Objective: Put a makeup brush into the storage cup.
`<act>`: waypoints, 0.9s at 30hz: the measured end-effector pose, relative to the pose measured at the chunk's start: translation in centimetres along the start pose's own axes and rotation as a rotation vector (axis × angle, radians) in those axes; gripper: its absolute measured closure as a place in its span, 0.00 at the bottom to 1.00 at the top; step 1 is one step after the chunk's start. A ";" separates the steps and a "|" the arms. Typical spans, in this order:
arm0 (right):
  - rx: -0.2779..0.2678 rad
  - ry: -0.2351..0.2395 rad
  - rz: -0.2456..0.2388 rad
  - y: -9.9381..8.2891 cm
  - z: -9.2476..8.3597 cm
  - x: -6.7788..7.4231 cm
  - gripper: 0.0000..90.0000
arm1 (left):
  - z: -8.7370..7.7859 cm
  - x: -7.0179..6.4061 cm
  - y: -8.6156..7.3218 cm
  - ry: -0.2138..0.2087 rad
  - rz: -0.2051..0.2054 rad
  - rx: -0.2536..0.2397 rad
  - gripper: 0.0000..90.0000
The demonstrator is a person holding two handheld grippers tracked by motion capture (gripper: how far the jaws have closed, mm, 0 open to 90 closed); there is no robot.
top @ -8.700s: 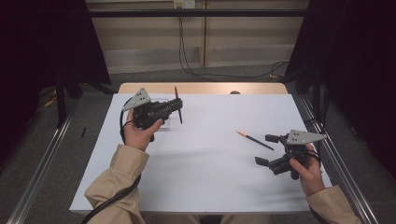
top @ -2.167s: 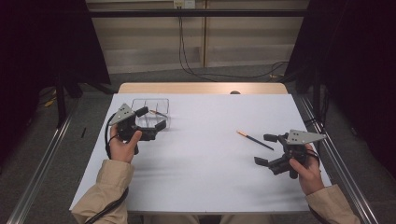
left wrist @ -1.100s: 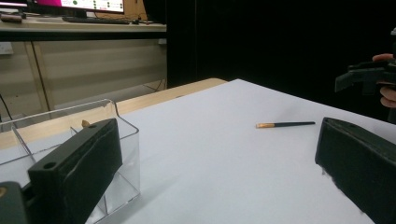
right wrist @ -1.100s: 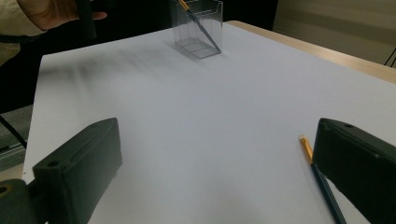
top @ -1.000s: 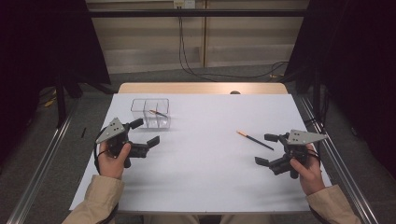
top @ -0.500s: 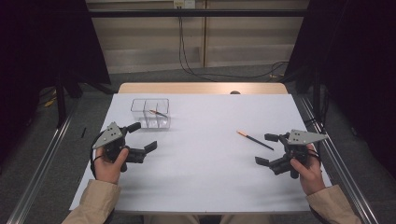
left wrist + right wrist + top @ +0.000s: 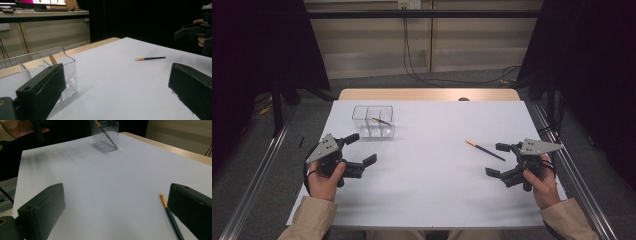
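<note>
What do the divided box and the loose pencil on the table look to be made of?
The clear divided box looks like glossy rigid plastic, perhaps acrylic: see-through walls with bright edge glints. The dark pencil with the orange-gold end looks like painted wood; that end could be a metal band, too small to tell.

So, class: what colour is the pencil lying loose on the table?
Dark green, with an orange end; the pencil shows best in the left gripper view.

Both forearms wear tan, beige-coloured sleeves. The left gripper (image 7: pixel 358 151) and the right gripper (image 7: pixel 498 160) are black, each topped with a grey three-cornered plate. A black cable loops from the left one. Their jaws are blocky, matt black, with a small round hole near the base.
</note>
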State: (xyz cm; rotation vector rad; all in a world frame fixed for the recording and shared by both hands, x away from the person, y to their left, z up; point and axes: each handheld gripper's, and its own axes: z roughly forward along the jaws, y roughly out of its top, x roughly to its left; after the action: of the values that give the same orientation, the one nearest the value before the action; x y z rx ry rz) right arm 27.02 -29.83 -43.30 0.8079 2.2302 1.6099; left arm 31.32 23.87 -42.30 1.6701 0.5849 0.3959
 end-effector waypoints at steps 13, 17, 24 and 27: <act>-0.008 -0.005 0.004 0.0 -0.1 0.0 0.01 | -0.9 -0.2 -0.4 -0.003 -0.011 -0.007 0.01; -0.013 -0.009 0.003 0.0 -0.1 0.0 0.01 | -1.0 -0.3 -0.5 -0.007 -0.011 -0.002 0.01; -0.011 -0.010 0.003 0.0 -0.1 -0.1 0.01 | -1.1 -0.6 -0.7 -0.015 -0.004 0.004 0.01; -0.013 -0.010 0.004 0.0 -0.1 -0.1 0.01 | -1.2 -0.5 -0.7 -0.015 -0.014 -0.004 0.01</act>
State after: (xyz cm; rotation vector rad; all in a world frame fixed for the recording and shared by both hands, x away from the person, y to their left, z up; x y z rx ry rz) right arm 27.06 -29.94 -43.25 0.8161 2.2108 1.6167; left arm 30.13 24.63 -42.75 1.6628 0.5844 0.3743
